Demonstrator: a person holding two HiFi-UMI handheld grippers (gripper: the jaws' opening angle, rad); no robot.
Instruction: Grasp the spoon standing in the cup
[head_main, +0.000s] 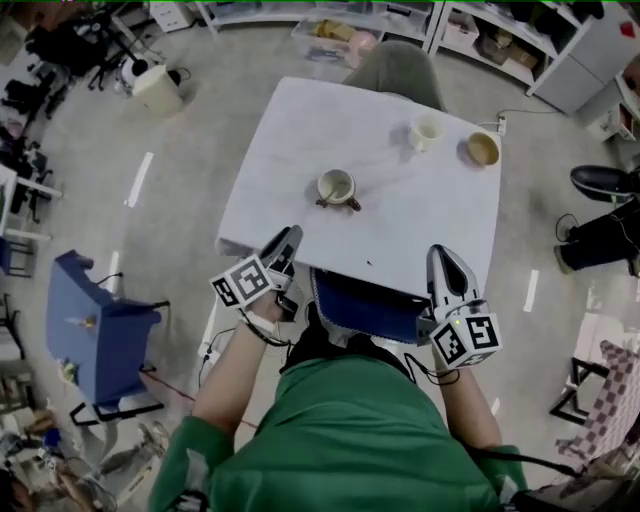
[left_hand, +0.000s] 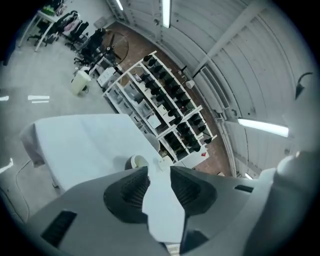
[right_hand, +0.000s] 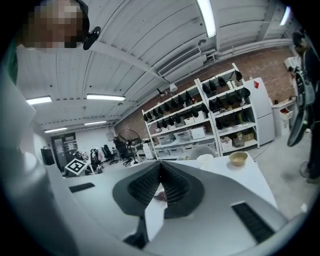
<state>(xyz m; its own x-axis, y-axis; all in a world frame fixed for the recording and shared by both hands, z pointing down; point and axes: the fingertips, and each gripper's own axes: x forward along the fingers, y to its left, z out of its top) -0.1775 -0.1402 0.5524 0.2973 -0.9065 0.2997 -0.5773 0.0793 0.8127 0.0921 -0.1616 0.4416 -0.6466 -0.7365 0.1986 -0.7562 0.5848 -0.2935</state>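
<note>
**Status: both claws short of the cup, nothing gripped**

1. Counter layout. In the head view, the cup (head_main: 336, 186) stands upright near the middle of the white counter (head_main: 290, 130). I cannot resolve the spoon at this size. Only a dark brown piece (head_main: 341, 204) shows at the cup's near side, touching its base. A white cup (head_main: 426, 131) and a tan bowl (head_main: 483, 148) stand side by side near the far right corner, well apart from the cup.

2. Left claw (head_main: 288, 240). It hovers over the near edge of the counter, pointing toward the cup and not touching it. In the left gripper view its jaws stand apart with only bare counter between them, so it is released. The cup shows just past the left jaw tip.

3. Right claw (head_main: 441, 255). It sits at the near right edge of the counter. In the right gripper view the jaw tips meet, so it is clenched on nothing.
</note>
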